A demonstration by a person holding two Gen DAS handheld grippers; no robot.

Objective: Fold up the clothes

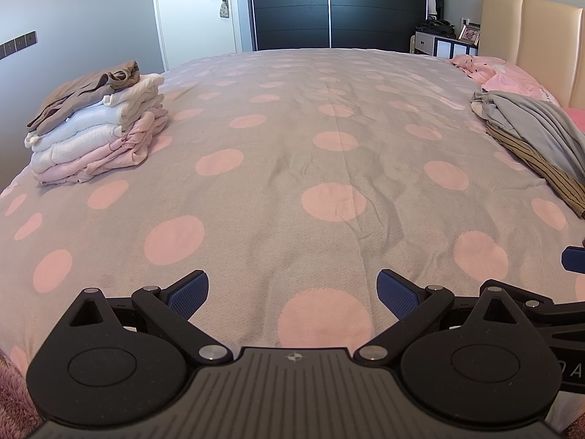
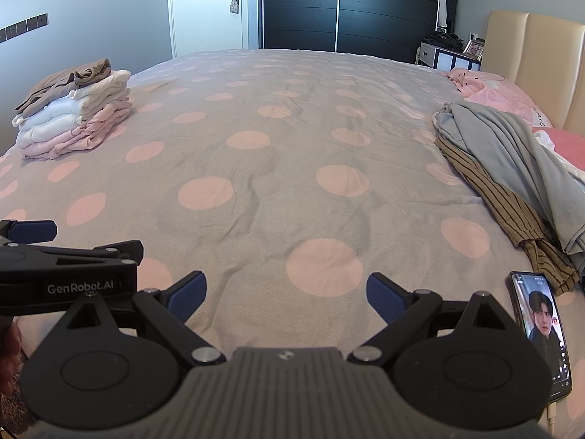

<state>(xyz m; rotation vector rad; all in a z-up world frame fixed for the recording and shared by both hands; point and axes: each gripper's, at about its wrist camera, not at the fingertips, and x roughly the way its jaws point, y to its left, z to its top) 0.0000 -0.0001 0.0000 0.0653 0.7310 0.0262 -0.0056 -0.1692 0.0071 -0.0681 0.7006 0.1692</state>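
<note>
Both grippers hang over the near edge of the bed (image 1: 292, 128), side by side and tipped downward toward the cover. The left gripper (image 1: 292, 294) has its jaws spread wide with nothing between them, only the grey bedspread with its pink dots showing in the gap. The right gripper (image 2: 286, 294) is the same: jaws wide apart, nothing held, bare cover below.

The clothes sit in two lots, both well ahead of the jaws. Far off to the left of both grippers, near the bed's left edge, stands a folded stack (image 1: 98, 124): pink pieces at the bottom, pale blue and cream above, and a brown garment (image 1: 87, 91) lying less neatly on top. Off to the right lies the unfolded heap (image 2: 512, 168), a grey garment (image 2: 526, 153) draped over a brown striped one (image 2: 493, 197), trailing toward the near edge of the bed. The heap is closer to the right gripper than to the left, but neither gripper touches it.

Just to the right of the right gripper's jaws a phone (image 2: 543, 333) lies on the cover, screen lit, with a white cable at its near end. Beyond the heap are pink pillows (image 2: 501, 95) against a cream headboard (image 2: 541, 58).
</note>
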